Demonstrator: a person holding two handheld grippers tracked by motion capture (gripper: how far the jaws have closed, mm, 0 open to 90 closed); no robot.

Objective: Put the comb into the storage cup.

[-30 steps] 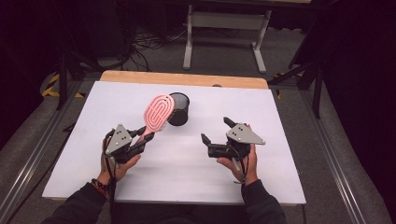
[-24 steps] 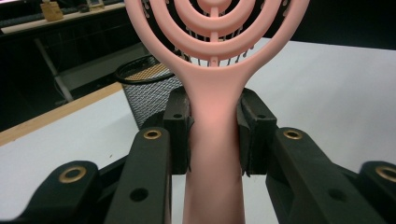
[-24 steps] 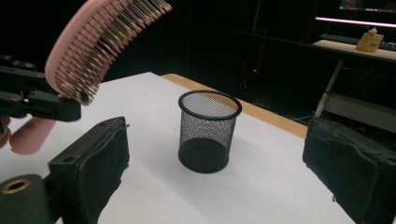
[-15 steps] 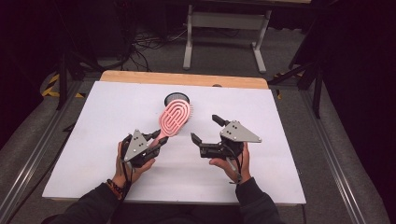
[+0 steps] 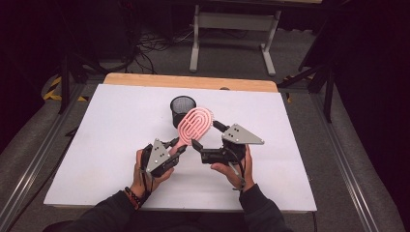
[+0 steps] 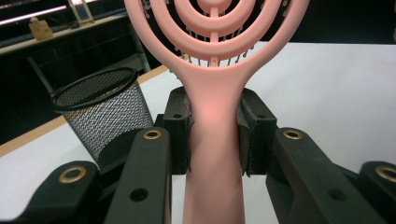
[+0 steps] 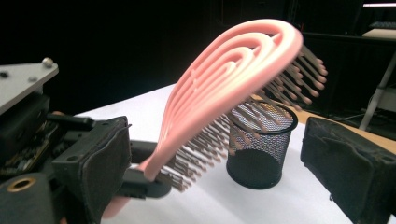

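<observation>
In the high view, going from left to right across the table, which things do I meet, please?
left gripper → pink hairbrush → right gripper. The black mesh cup overlaps the brush, so I leave it out.

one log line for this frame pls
left gripper: shut on pink hairbrush handle | right gripper: open, jaws either side of brush head | mesh cup: upright on table
</observation>
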